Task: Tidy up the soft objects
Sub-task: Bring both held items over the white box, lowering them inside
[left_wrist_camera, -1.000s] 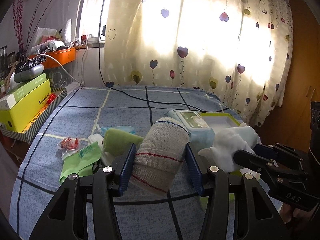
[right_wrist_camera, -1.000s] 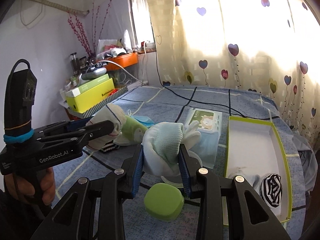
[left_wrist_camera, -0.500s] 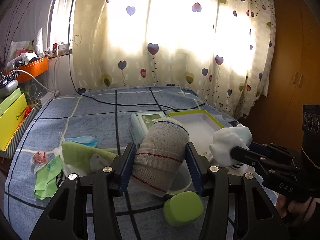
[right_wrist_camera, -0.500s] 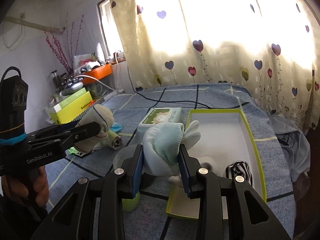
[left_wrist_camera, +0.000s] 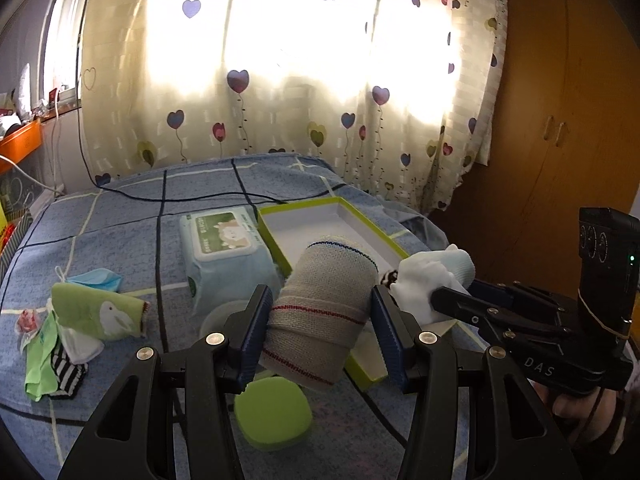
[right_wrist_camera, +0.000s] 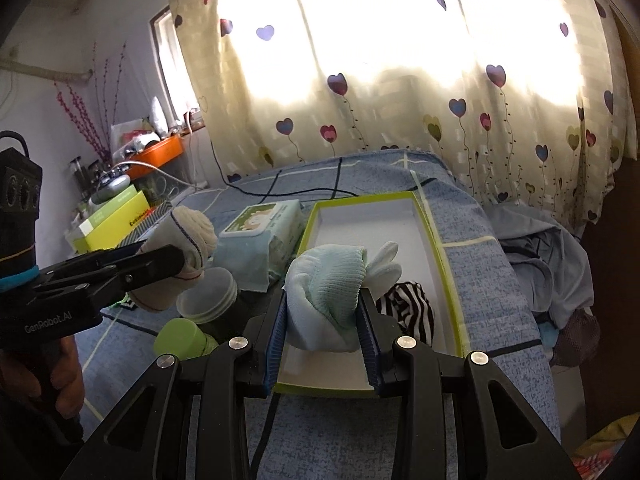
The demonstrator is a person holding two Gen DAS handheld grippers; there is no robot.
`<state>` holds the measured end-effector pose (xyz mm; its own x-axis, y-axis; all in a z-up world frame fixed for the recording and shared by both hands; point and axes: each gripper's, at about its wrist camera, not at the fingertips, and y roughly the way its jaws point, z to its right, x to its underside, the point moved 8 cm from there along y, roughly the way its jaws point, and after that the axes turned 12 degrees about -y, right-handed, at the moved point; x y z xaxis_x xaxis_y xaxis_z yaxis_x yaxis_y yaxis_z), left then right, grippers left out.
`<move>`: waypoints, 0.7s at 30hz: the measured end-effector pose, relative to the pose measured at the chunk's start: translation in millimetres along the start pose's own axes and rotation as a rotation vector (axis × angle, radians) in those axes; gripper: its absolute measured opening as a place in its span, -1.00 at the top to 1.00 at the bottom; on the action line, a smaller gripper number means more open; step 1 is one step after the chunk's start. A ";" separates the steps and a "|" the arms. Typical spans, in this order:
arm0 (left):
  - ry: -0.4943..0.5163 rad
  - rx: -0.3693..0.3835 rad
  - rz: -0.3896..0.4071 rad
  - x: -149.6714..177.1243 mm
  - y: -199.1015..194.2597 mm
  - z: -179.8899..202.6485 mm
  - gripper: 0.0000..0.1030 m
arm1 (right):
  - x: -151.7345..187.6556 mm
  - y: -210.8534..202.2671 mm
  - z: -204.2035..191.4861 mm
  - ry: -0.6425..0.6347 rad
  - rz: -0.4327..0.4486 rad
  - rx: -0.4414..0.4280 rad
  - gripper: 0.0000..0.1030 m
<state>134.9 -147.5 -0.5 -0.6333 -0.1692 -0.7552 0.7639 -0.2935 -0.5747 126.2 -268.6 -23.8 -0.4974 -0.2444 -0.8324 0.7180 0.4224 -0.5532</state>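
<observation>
My left gripper [left_wrist_camera: 320, 320] is shut on a rolled beige sock [left_wrist_camera: 324, 304] with red and blue stripes, held above the near left edge of the green-rimmed white box [left_wrist_camera: 332, 220]. My right gripper [right_wrist_camera: 323, 322] is shut on a white and mint sock bundle [right_wrist_camera: 328, 288], held over the near end of the box [right_wrist_camera: 368, 224]. A black-and-white striped sock [right_wrist_camera: 408, 308] lies inside the box. On the blue bed at the left lie a green rabbit sock [left_wrist_camera: 100, 314], a green cloth [left_wrist_camera: 40, 356] and another striped sock [left_wrist_camera: 66, 372].
A wet-wipes pack [left_wrist_camera: 224, 256] lies left of the box. A clear round container [right_wrist_camera: 208, 294] and a green lid [left_wrist_camera: 274, 412] sit near the box's front corner. A black cable [left_wrist_camera: 180, 198] crosses the bed. Yellow boxes [right_wrist_camera: 116, 220] and clutter stand far left.
Both grippers have swung right with their socks. The box has come from the right side to under and ahead of them, and the right sock now hangs over the box's near end.
</observation>
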 end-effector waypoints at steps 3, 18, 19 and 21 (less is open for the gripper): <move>0.018 0.028 -0.053 11.9 9.9 13.4 0.00 | 9.9 0.1 5.8 0.014 -0.021 0.008 0.37; 0.034 0.056 -0.211 33.0 57.7 42.6 0.00 | 31.6 23.5 38.6 0.064 -0.104 0.015 0.37; 0.032 0.053 -0.221 33.5 61.7 43.2 0.00 | 33.0 27.2 41.3 0.069 -0.112 0.015 0.37; 0.035 0.046 -0.231 33.2 68.4 44.7 0.00 | 33.5 32.9 44.8 0.069 -0.121 0.010 0.37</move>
<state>160.6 -215.3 -50.8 -0.7854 -0.0599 -0.6161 0.5920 -0.3630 -0.7195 155.0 -302.1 -71.4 -0.6128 -0.2321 -0.7554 0.6553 0.3849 -0.6499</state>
